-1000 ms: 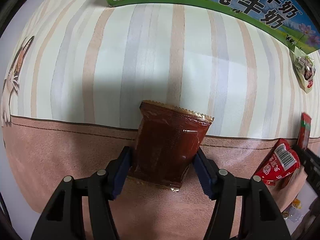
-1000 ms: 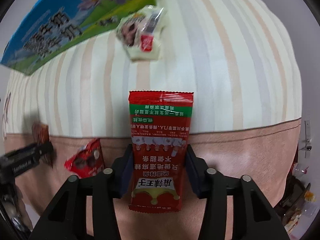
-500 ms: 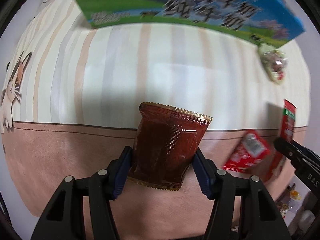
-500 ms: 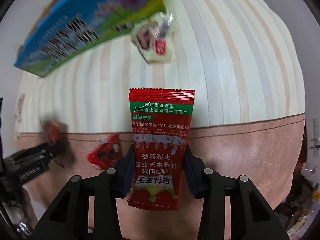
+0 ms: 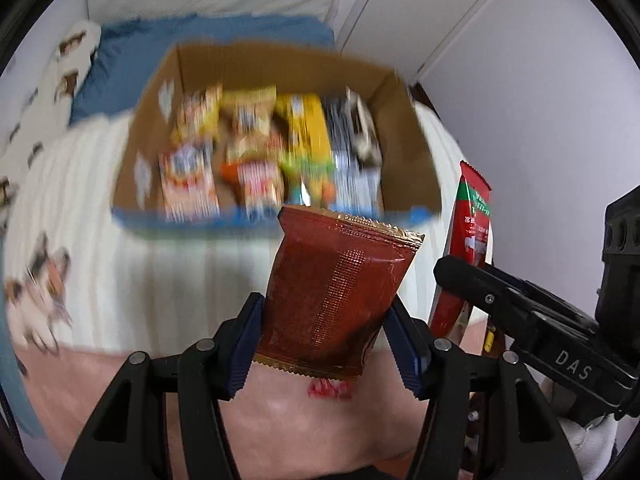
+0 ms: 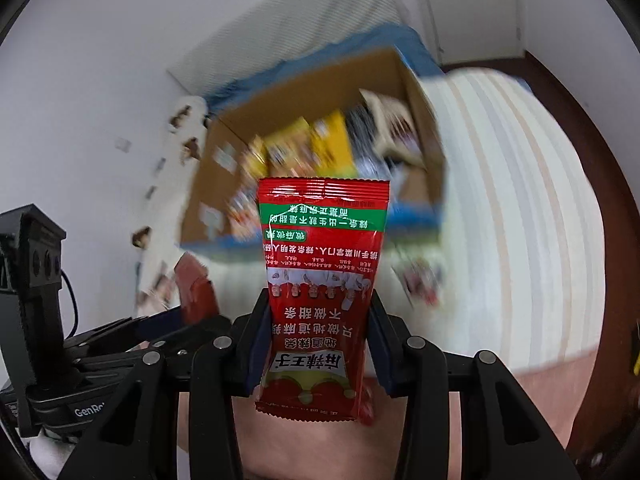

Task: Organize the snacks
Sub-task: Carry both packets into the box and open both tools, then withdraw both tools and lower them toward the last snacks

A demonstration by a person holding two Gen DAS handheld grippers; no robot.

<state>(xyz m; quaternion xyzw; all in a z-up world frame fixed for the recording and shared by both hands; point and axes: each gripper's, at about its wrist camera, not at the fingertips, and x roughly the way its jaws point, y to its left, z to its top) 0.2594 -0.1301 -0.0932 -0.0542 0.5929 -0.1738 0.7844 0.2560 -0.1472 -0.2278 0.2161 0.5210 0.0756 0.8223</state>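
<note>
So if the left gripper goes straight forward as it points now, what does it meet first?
Probably the near wall of the cardboard box, since the brown packet the left gripper holds points at it; depth is uncertain because of blur.

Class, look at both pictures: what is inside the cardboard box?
The cardboard box holds snack packets in rows, yellow, red-and-white and dark ones. Blur hides their labels. The brown packet and red packet cover its near edge.

I have swung both views up from the striped bedspread, and the open cardboard box (image 5: 404,152) of snacks now shows ahead. My right gripper (image 5: 460,276) has come in close beside my left.
</note>
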